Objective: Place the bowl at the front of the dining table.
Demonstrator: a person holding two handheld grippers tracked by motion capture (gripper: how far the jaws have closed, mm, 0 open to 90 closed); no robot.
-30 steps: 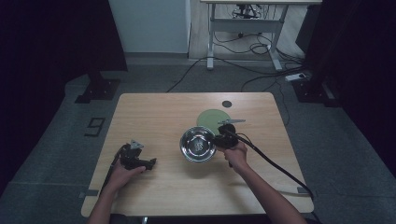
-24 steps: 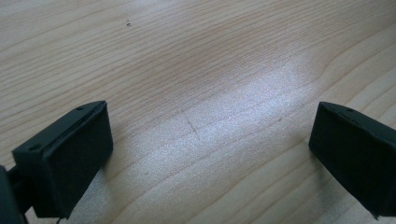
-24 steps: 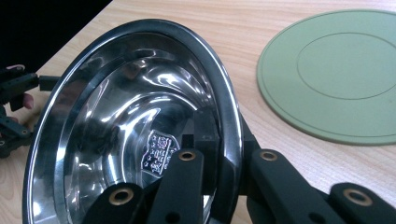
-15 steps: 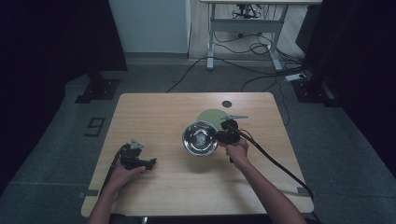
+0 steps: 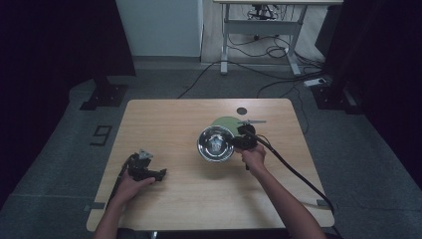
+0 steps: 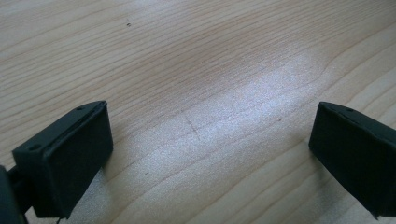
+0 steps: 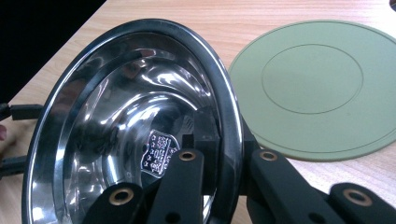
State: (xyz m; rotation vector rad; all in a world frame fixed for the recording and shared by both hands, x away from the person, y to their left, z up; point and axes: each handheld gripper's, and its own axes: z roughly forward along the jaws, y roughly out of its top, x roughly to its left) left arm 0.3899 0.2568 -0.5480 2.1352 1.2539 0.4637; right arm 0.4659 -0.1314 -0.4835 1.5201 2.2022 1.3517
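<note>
The right gripper (image 5: 234, 142) pinches the steel bowl's (image 5: 215, 144) rim, maybe to set it on the green mat (image 7: 317, 88). The left gripper (image 6: 205, 154) rests wide apart, empty.

The steel bowl (image 5: 215, 143) covers the near part of the green mat (image 5: 226, 121). Inside the bowl, the sticker (image 7: 160, 151) carries print too small to read. In the right gripper view the bowl's lower rim is cut off.

Dim room, dark edges; soft glare patch on table (image 6: 261, 88); bright reflections inside bowl (image 7: 130, 116)
</note>
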